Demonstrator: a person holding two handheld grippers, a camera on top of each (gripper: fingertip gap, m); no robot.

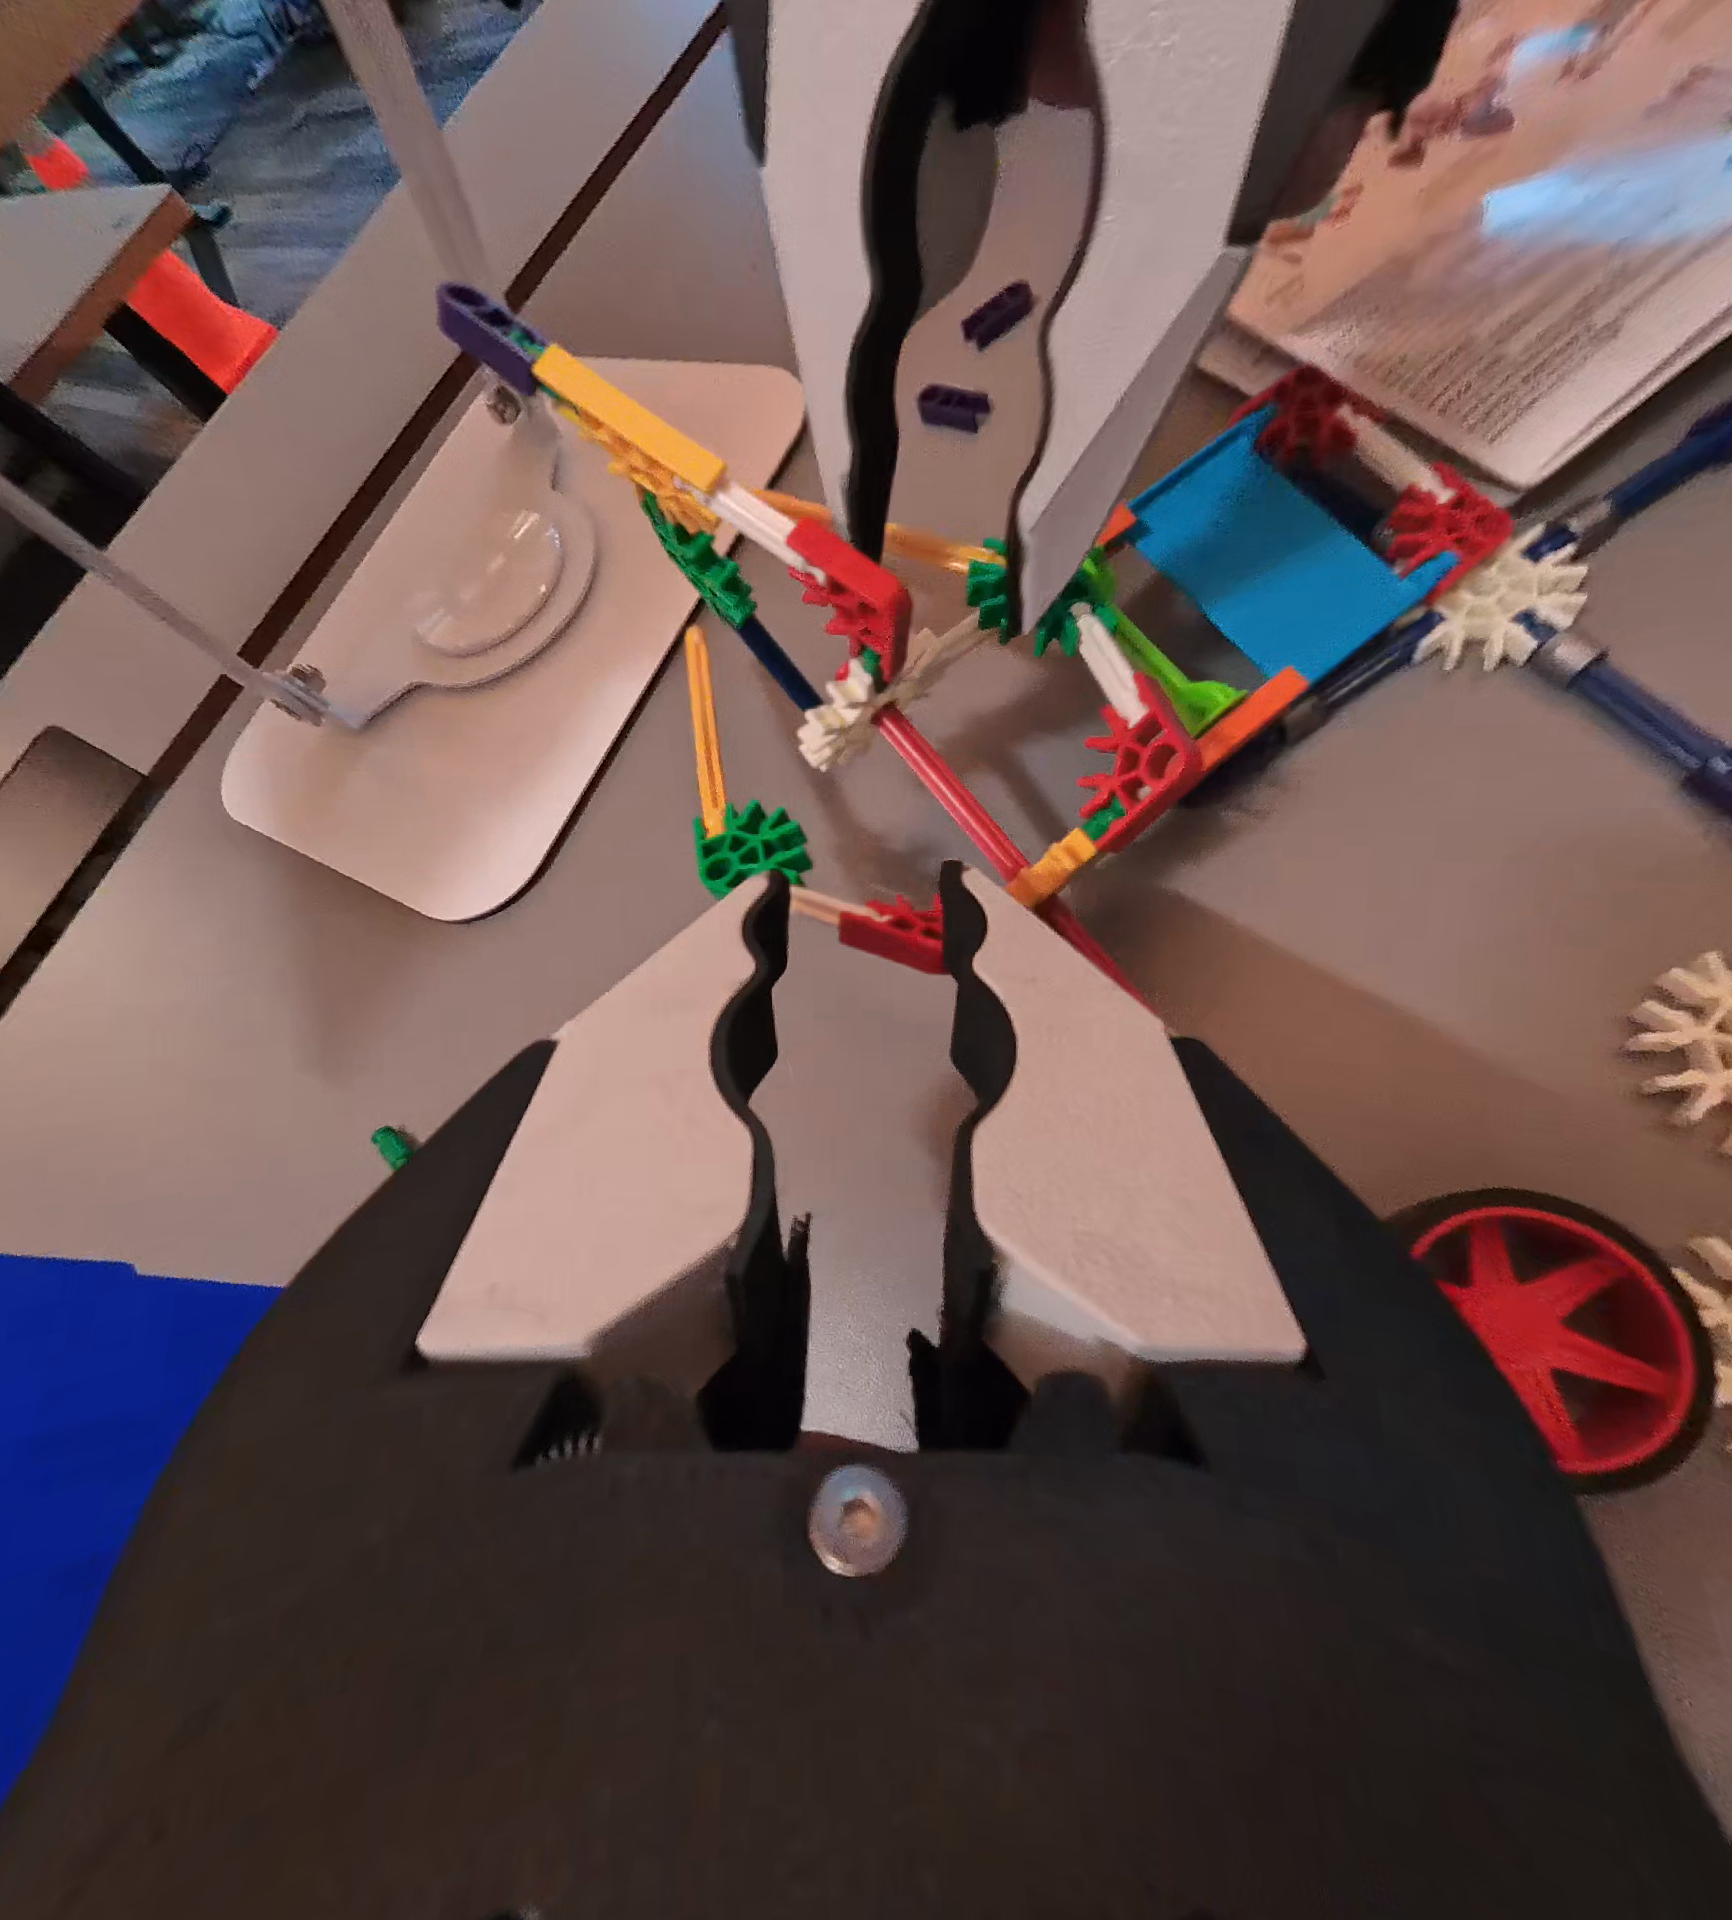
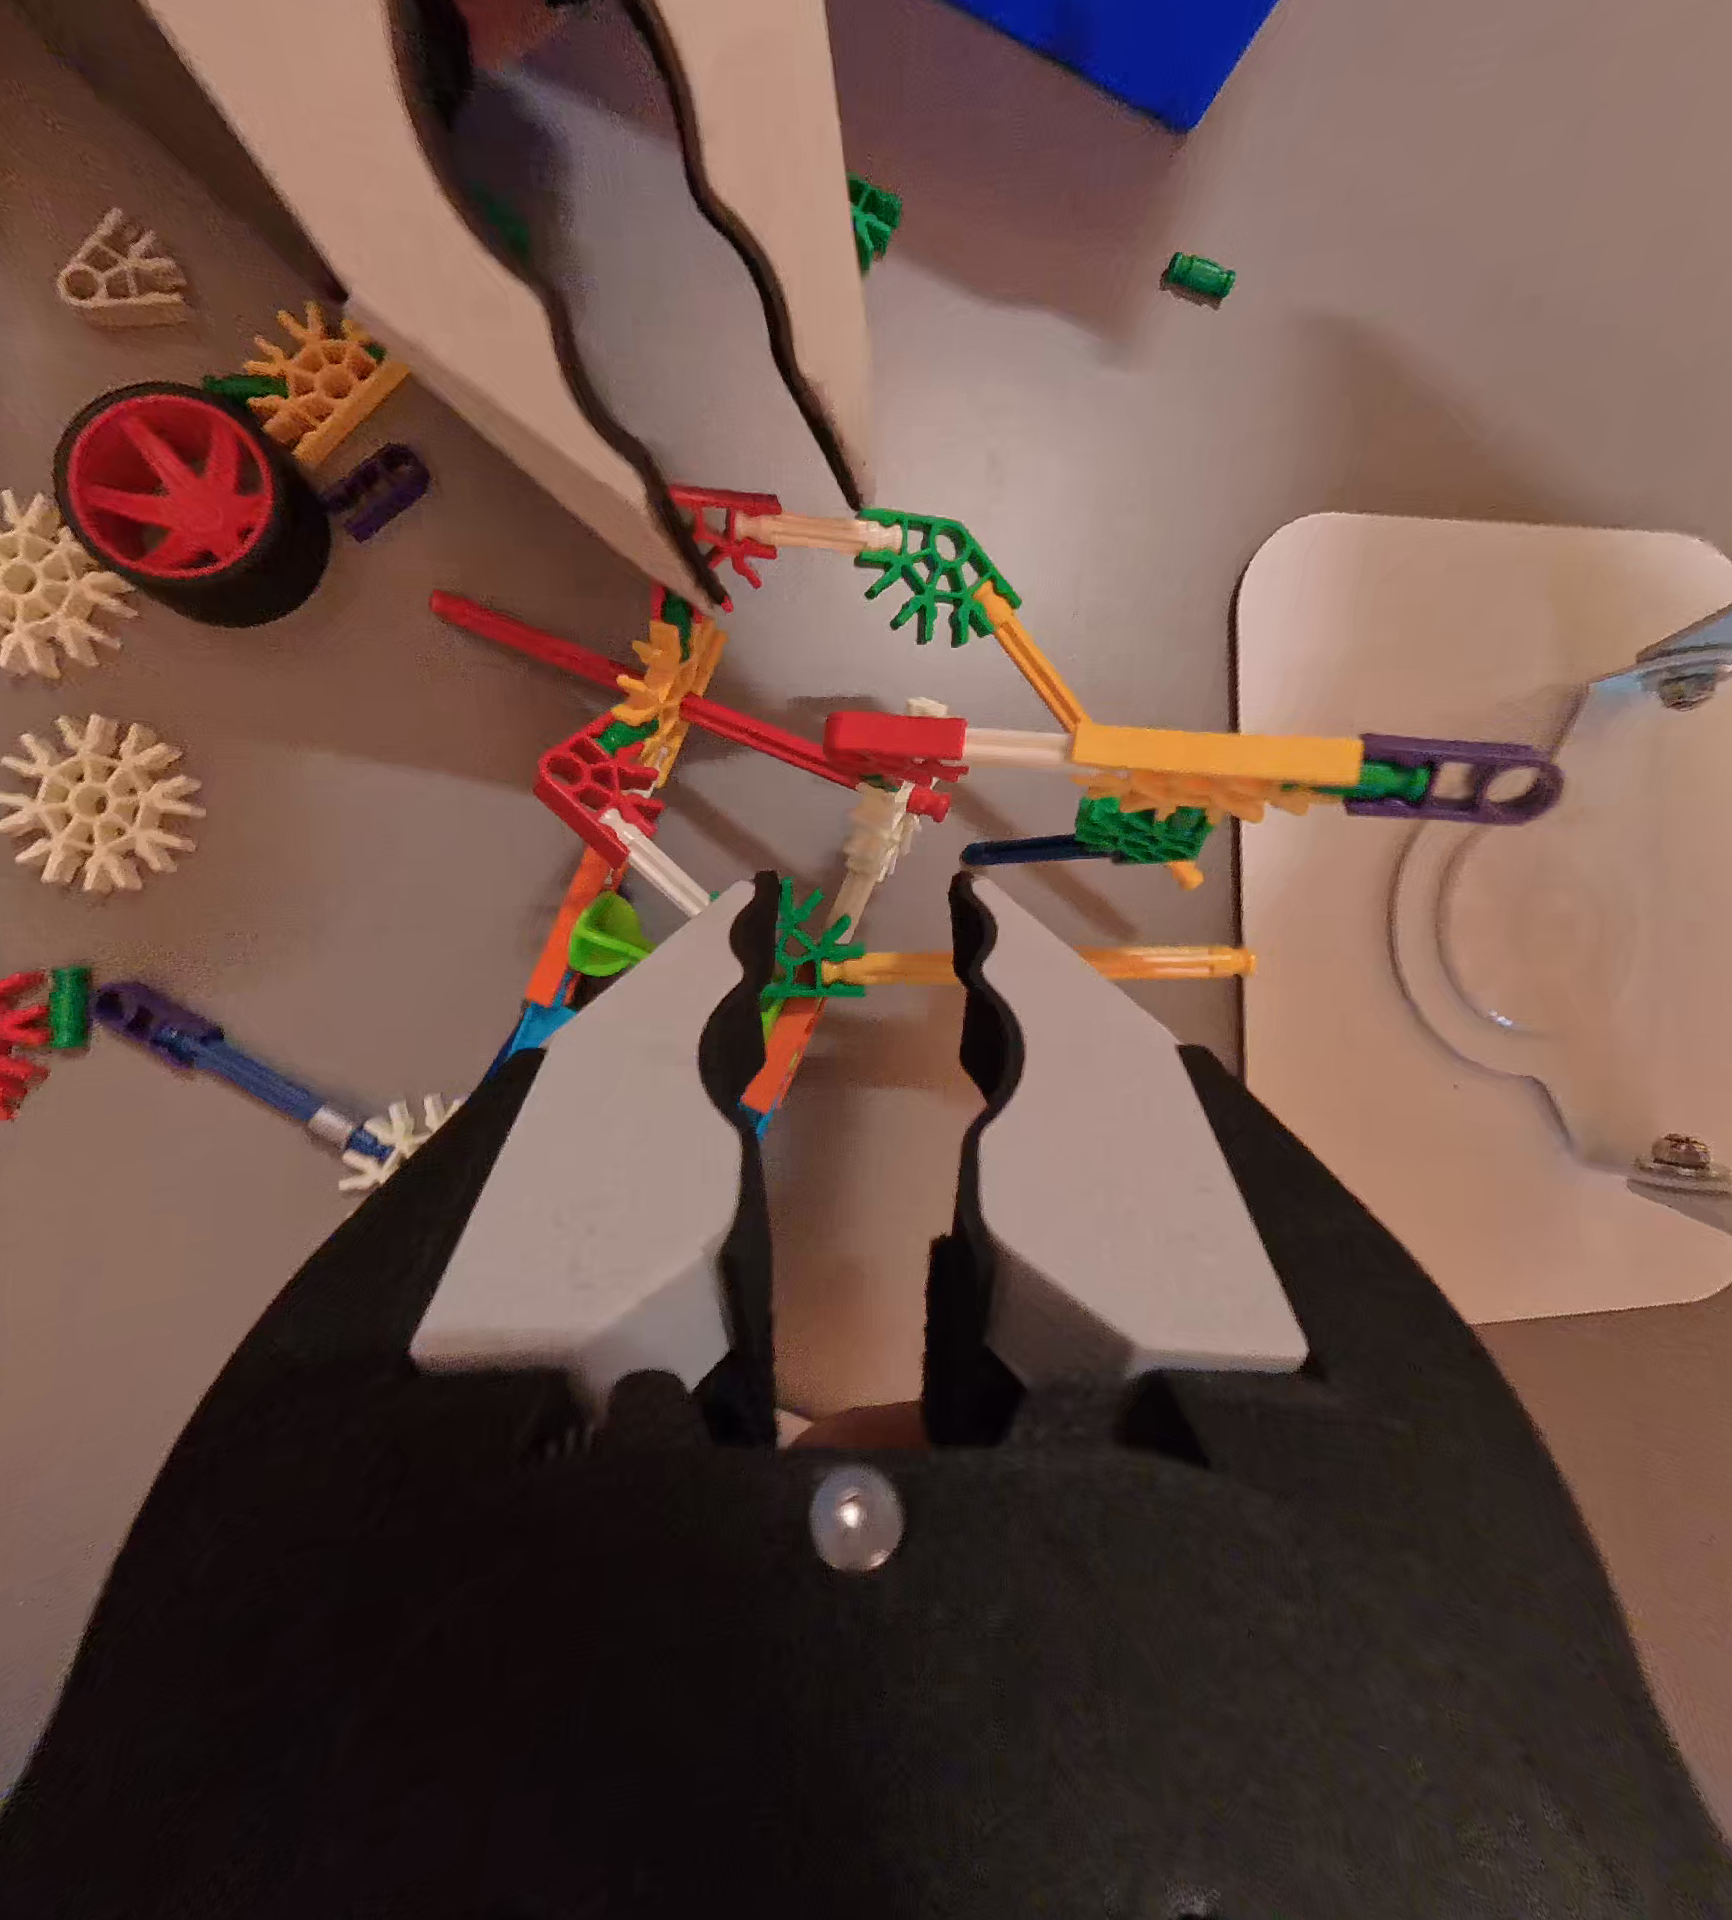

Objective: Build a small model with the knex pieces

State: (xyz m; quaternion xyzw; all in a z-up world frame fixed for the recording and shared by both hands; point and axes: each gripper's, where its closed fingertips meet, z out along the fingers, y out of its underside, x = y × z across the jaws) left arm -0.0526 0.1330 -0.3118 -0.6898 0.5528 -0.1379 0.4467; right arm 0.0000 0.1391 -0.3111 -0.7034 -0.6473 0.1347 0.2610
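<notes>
Right at the centre, the rod-and-connector model (image 1: 945, 665) sits on the grey table (image 1: 1361, 987), a loose lattice of red, green, white and yellow pieces with a blue panel (image 1: 1267, 582) on its far side. The left gripper (image 1: 862, 894) has its jaws parted around a short white rod (image 1: 815, 902) and red connector (image 1: 898, 925) at the near end; whether the pads actually press them, I cannot tell. The right gripper (image 2: 862, 899) comes in from the opposite side, jaws likewise apart, straddling a green connector (image 2: 810, 951) and its yellow rod (image 2: 903, 966), contact unclear there too.

The risk, as I judge it: two grippers pulling on a snap-fit frame could pop a joint, or twist the lattice so it tips against the white stand base (image 1: 488, 665) just beside it.

The count, from the right wrist view: one red-spoked wheel (image 2: 181, 499), two loose white snowflake connectors (image 2: 15, 582) (image 2: 93, 800), one tan wedge connector (image 2: 119, 272), one small green spacer (image 2: 1197, 276), and a loose red connector on a blue rod (image 2: 249, 1070). An open booklet (image 1: 1568, 229) lies beyond.
</notes>
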